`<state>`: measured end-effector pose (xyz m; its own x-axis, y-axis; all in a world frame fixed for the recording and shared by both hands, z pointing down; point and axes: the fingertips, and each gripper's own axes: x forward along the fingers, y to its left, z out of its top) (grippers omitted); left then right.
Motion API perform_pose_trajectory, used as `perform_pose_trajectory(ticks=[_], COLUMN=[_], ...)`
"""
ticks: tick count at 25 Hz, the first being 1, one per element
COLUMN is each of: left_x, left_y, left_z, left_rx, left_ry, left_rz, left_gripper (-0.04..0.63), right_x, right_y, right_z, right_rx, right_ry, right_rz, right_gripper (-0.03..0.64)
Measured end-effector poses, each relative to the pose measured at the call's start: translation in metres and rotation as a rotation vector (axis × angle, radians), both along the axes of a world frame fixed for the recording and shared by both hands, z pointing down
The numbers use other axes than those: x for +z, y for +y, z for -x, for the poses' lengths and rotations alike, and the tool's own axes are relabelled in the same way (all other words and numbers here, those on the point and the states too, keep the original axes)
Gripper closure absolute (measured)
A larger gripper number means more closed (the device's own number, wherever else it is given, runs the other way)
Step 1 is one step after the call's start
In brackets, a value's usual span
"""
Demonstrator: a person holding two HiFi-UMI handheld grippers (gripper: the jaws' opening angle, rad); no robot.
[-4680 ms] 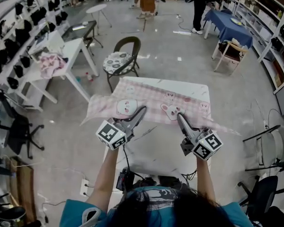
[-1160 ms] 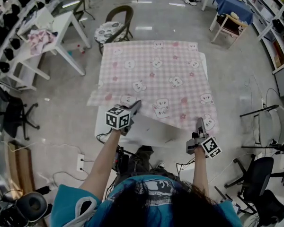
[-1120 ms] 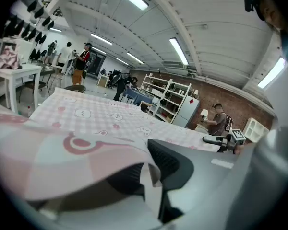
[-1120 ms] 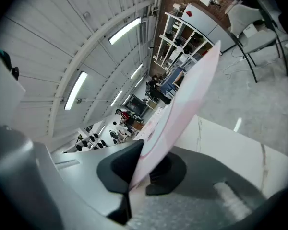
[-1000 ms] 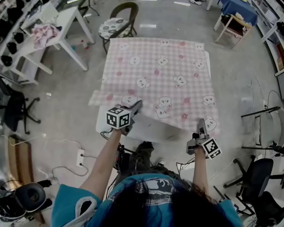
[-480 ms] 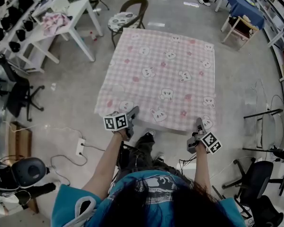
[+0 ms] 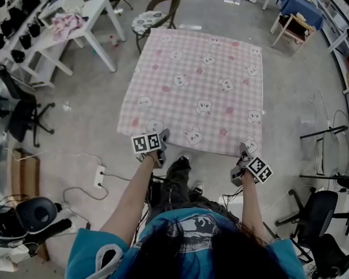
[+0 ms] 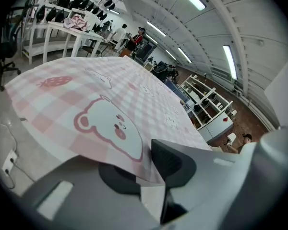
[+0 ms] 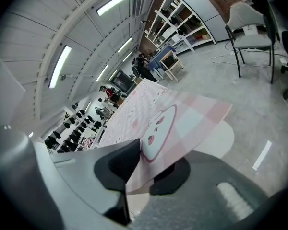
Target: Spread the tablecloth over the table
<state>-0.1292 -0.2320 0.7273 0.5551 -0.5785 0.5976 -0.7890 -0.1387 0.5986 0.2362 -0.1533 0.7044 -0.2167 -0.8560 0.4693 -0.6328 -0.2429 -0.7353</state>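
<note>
Left gripper view shows the left gripper with its jaws slightly apart, having just been opening; a near corner of the tablecloth lies loosely between them. The right gripper is likewise parted, just opening, with the other near corner draped over its lower jaw. In the head view, 2 bare forearms reach forward and the left gripper and right gripper point away and slightly down at the cloth's near edge. The pink checked tablecloth, printed with bear faces, lies flat and covers the table. Around it are a grey floor, a cushioned chair, a white side table and a blue-covered table.
</note>
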Motion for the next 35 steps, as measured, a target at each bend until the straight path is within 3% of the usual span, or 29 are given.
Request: perform_pose_trajectory(ticks=[8, 10, 14, 17, 27, 35], left_x=[0.018, 0.016, 0.006, -0.008, -0.063, -0.129], left_y=[0.009, 0.006, 0.012, 0.026, 0.063, 0.093], left_z=[0.007, 0.011, 0.013, 0.009, -0.016, -0.046], left_rx=[-0.050, -0.054, -0.033, -0.026, 0.029, 0.128], left_ry=[-0.007, -0.016, -0.019, 0.003, -0.025, -0.073], left_rz=[0.041, 0.036, 0.023, -0.007, -0.188, -0.386], left_gripper=[0.514, 0.486, 0.365, 0.368, 0.396, 0.423], right_x=[0.014, 0.014, 0.010, 0.007, -0.036, -0.082], right_y=[0.005, 0.005, 0.018, 0.034, 0.068, 0.073], right_z=[0.004, 0.007, 0.007, 0.008, 0.036, 0.066], right_rx=[-0.008, -0.030, -0.063, -0.073, -0.199, -0.370], right_ry=[0.011, 0.013, 0.041, 0.031, -0.008, 0.074], right_rz=[0.043, 0.056, 0.063, 0.055, -0.091, -0.226], right_gripper=[0.563, 0.551, 0.503, 0.502, 0.503, 0.503])
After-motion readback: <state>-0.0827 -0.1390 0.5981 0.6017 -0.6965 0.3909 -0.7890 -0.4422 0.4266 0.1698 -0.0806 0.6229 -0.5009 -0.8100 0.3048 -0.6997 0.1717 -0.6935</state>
